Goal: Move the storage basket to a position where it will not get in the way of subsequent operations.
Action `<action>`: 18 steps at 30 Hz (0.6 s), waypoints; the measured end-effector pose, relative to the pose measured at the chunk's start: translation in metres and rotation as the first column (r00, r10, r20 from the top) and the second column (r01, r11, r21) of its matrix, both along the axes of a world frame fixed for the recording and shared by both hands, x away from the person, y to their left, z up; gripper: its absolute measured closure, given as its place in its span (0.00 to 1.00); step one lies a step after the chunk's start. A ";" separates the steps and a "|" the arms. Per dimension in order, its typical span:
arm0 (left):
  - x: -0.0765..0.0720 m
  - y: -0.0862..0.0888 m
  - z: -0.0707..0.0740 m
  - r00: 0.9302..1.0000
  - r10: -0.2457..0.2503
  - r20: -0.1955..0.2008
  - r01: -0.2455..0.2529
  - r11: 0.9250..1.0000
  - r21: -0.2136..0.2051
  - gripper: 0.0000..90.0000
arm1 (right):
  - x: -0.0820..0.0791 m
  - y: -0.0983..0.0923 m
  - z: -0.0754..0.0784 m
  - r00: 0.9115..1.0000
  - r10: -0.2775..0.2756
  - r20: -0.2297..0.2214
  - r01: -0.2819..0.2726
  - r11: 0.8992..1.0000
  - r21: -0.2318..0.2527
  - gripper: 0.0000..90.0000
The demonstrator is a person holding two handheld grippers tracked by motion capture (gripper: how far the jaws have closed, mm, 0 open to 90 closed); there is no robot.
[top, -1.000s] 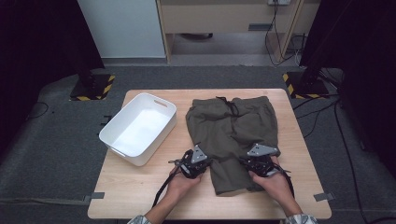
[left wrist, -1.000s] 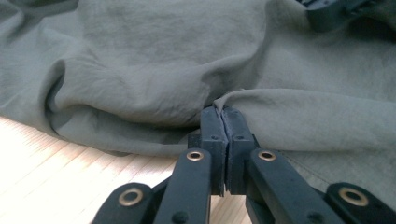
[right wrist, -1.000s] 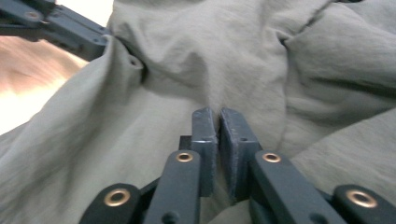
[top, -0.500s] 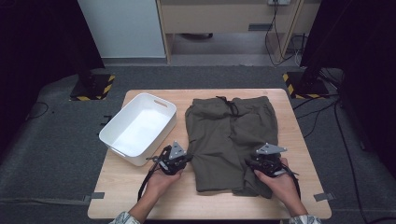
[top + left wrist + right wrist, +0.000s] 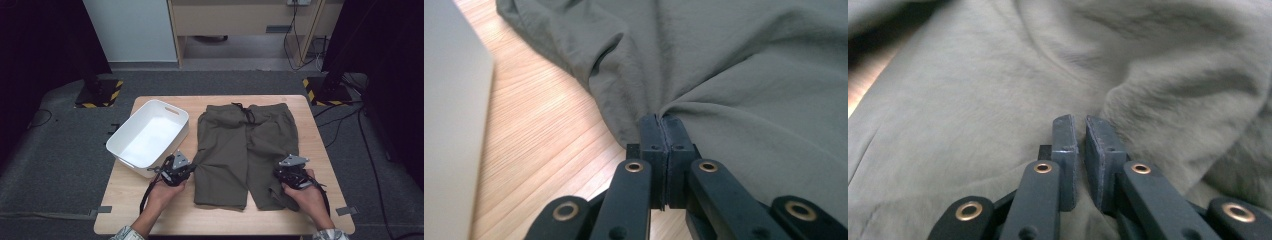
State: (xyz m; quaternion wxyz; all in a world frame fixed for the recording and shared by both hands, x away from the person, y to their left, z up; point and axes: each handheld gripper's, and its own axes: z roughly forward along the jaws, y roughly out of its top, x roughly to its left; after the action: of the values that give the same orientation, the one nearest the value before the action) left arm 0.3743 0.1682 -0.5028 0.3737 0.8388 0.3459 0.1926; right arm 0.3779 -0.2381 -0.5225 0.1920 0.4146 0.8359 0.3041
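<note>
Pinching shorts (image 5: 245,150) edge, left gripper (image 5: 662,131) moved outward since earlier; right gripper (image 5: 1083,131) jaws just closing, narrow gap, nothing pinched.

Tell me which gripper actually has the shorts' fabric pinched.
The left gripper: its jaws are pressed together on the edge of the shorts. The right gripper shows a gap between its pads.

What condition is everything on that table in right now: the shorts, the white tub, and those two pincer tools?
shorts: laid flat on the table, waistband at the far side, drawstring loose, left leg edge pulled sideways.
white bin: upright, empty, beside the shorts.
left gripper: shut, pinching the shorts' fabric edge.
right gripper: jaws have just been closing, a narrow gap left, over the shorts, no fabric visibly pinched.
table: bare wood near the person.
</note>
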 end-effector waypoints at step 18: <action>-0.027 -0.002 0.007 1.000 -0.006 0.025 0.009 0.996 -0.087 0.54 | -0.020 0.054 0.020 0.979 0.195 0.063 -0.205 0.952 0.229 0.72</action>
State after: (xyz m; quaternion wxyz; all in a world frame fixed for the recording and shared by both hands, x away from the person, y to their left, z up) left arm 0.3474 0.1659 -0.4961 0.4148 0.8206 0.3463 0.1863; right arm 0.3576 -0.1838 -0.5024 0.1264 0.3415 0.8281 0.4263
